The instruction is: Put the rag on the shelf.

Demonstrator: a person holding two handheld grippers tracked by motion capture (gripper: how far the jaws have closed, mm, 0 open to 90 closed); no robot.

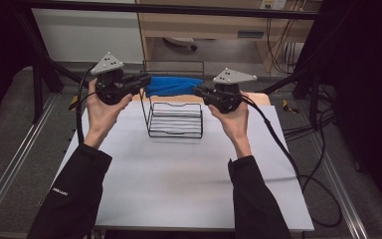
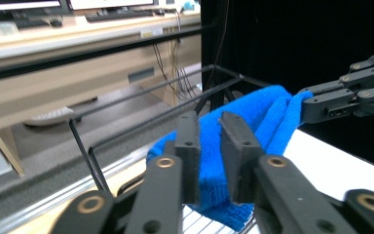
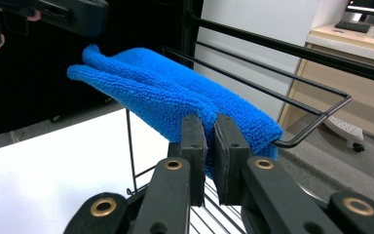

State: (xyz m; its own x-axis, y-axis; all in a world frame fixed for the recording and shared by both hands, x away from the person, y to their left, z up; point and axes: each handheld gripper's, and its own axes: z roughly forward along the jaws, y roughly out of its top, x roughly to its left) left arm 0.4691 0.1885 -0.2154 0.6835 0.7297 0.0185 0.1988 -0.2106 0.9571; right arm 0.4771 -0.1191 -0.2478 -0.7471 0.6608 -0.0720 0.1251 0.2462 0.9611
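A folded blue towel (image 1: 173,85) is stretched between my two grippers, above the back of a black wire rack (image 1: 175,120). My left gripper (image 1: 148,79) is shut on the towel's left end, and in the left gripper view the towel (image 2: 253,122) sits between its jaws (image 2: 209,124). My right gripper (image 1: 198,90) is shut on the other end. In the right gripper view the towel (image 3: 175,92) lies along the rack's top rails (image 3: 316,111), pinched by the gripper (image 3: 209,126). The right gripper (image 2: 328,105) is also seen clamping the towel's far corner.
The rack stands at the back middle of a white tabletop (image 1: 179,174). Black frame bars (image 1: 179,9) cross overhead and wooden furniture (image 1: 204,25) stands behind. Cables (image 1: 298,164) trail off the right side. A white chair base (image 3: 343,129) is on the floor beyond.
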